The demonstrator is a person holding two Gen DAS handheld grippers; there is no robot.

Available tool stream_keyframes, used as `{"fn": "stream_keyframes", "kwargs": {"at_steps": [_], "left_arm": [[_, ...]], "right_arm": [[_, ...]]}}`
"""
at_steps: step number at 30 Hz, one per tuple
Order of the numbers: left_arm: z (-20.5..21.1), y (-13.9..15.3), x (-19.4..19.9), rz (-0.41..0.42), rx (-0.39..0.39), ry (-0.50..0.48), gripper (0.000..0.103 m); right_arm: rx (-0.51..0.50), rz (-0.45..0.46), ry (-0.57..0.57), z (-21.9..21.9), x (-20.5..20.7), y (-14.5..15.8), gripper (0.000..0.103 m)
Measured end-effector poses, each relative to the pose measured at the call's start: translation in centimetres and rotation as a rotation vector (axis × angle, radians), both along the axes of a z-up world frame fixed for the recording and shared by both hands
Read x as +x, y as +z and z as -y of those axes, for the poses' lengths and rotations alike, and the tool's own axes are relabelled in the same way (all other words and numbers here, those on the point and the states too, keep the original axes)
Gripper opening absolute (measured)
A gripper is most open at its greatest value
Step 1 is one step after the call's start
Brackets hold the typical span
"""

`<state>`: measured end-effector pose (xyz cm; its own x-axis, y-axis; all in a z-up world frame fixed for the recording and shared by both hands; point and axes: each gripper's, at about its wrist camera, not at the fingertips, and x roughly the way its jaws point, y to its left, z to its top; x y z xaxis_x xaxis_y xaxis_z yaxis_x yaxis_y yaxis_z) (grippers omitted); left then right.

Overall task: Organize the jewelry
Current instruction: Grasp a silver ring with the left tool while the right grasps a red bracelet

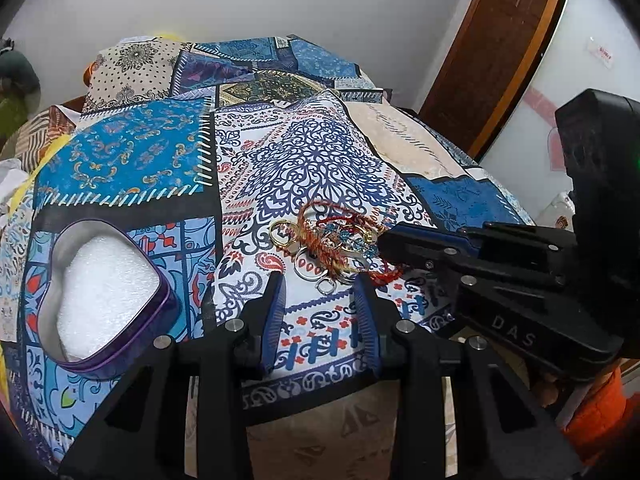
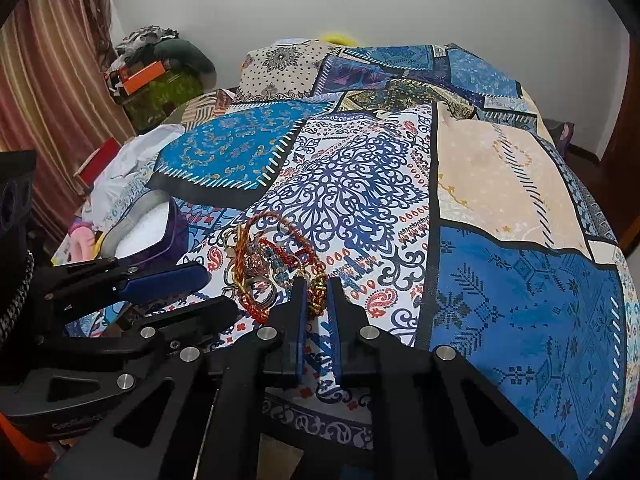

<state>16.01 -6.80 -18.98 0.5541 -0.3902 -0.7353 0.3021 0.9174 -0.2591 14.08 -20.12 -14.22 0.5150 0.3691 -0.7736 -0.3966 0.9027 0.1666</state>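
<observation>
On the bed's patterned quilt [image 1: 304, 160] lies a tangled pile of jewelry [image 1: 332, 244]: red and gold thread bracelets, blue-stone pieces, gold and silver rings. The heart-shaped tin [image 1: 108, 292], open and lined with white foam, sits well apart to the left of the pile. The right hand-held gripper [image 2: 318, 284] has its jaws nearly closed on the gold beaded end of a bracelet [image 2: 319, 294] at the pile's near edge, so it appears to pinch that piece. The left hand-held gripper [image 1: 320, 284] is partly open just short of the pile, a small silver ring [image 1: 326, 288] lying between its fingertips but not visibly pressed; nothing is held there. The main risk is the tangle: lifting the pinched bracelet would likely drag the red threads and rings looped with it, scattering them over the quilt or dropping them short of the tin. The pinch also sits on a rounded bead cluster, which could slip out. The two grippers work close together and could collide.
</observation>
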Motion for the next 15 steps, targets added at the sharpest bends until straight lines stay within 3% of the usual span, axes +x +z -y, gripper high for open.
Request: {"fn": "stream_keyframes", "kwargs": {"at_steps": [10,15], "left_arm": [[0.4,-0.2,0.2,-0.004,0.007,-0.011,0.010],[0.8,0.1,0.0,0.003,0.032,-0.005,0.009]], "right_arm": [[0.046,0.071,-0.079,1.8,-0.3,2.5,0.006],[0.053,0.101,-0.108,2.5,-0.7,3.9,0.006]]}}
